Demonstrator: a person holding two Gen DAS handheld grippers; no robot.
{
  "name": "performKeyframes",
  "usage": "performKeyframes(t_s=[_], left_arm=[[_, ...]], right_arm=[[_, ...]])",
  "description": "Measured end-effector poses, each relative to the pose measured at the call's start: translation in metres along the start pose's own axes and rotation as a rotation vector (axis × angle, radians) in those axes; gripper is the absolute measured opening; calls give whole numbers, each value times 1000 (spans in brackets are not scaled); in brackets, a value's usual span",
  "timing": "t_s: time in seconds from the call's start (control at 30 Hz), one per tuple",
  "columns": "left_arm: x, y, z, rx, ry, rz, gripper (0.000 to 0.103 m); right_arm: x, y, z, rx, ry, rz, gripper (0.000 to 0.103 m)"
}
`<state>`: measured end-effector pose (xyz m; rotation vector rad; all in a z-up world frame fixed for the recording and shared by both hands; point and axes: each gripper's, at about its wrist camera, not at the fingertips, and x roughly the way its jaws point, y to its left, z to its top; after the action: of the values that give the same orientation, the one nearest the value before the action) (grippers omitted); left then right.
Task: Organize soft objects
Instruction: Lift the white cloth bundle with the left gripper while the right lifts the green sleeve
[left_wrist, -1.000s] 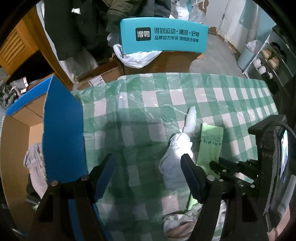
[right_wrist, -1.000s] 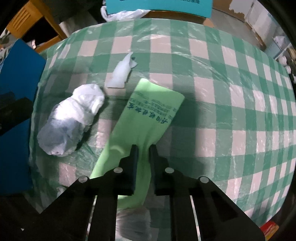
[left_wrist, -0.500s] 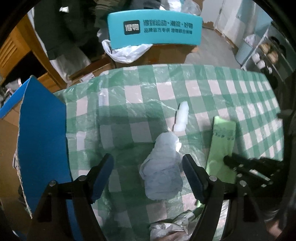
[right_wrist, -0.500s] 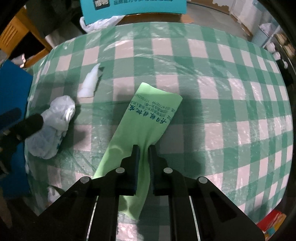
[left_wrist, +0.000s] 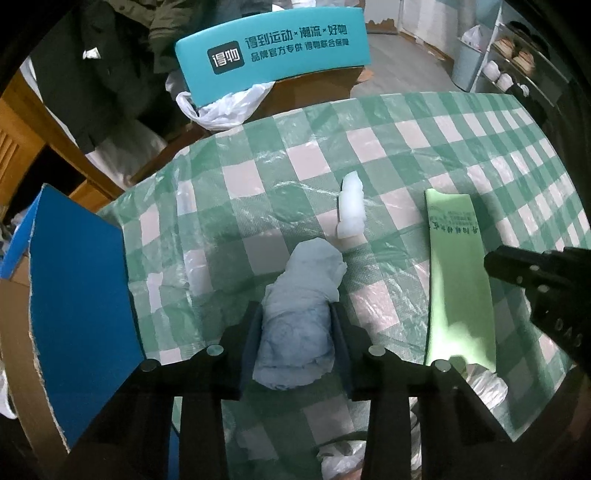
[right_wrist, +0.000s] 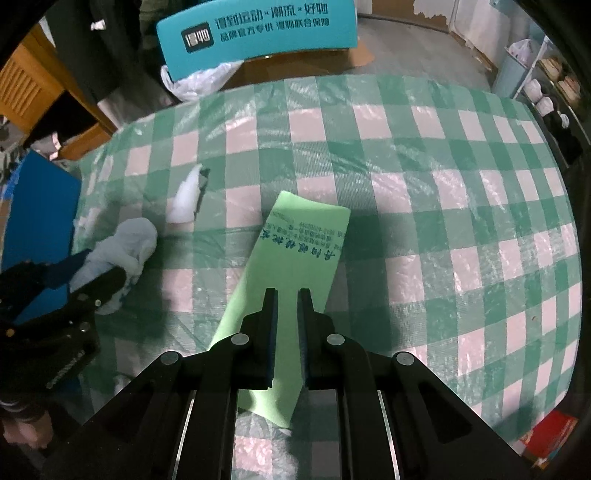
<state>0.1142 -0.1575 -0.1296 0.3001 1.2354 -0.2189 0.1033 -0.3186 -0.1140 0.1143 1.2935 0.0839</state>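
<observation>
1. the crumpled white bundle (left_wrist: 301, 317) is found near the left side of the checked tablecloth (left_wrist: 424, 147), between the two fingers of the left gripper (left_wrist: 297, 345); the jaws are closing on it and the pads appear to touch both of its flanks.
2. the bundle is judged light, soft and easily squashed, like wadded thin plastic or tissue; a hold across its thick middle, as now taken, is judged sound, since a loose end could pull out.
3. the pale green sheet (right_wrist: 295, 254) is seen further right on the cloth, well apart from the bundle, with the right gripper (right_wrist: 287, 325) pinched nearly shut on its near part.
4. the sheet is judged thin, limp and very light; its far end with dark printed lettering lies flat on the cloth, so it can be expected to droop and trail when lifted.
5. a small white scrap (left_wrist: 352, 206) is left lying just beyond the bundle, apart from both grippers; it looks waxy or foamy and irregular.
6. the cloth is a glossy, wrinkled plastic film in green and pale squares, judged slippery, so light things may slide on it.
7. a blue-faced cardboard box (left_wrist: 79, 288) stands at the left table edge, just beside the bundle; it is judged a likely place for the soft things.
</observation>
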Motion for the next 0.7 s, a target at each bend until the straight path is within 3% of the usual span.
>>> performKeyframes(t_s=[0.1, 0.13, 0.17, 0.23, 0.7], left_arm=[[-5, 1, -1, -1, -7, 6, 35], [-8, 1, -2, -4, -9, 2, 35], [-10, 1, -2, -7, -10, 0, 35], [-14, 3, -2, -11, -17, -4, 35], [-12, 29, -13, -51, 14, -1, 35]], right_arm=[[2, -3, 2, 26, 13, 44, 10], [4, -3, 4, 41, 17, 47, 18], [9, 3, 7, 47, 25, 48, 38], [11, 5, 7, 59, 24, 55, 62], [44, 40, 20, 23, 65, -74, 63]])
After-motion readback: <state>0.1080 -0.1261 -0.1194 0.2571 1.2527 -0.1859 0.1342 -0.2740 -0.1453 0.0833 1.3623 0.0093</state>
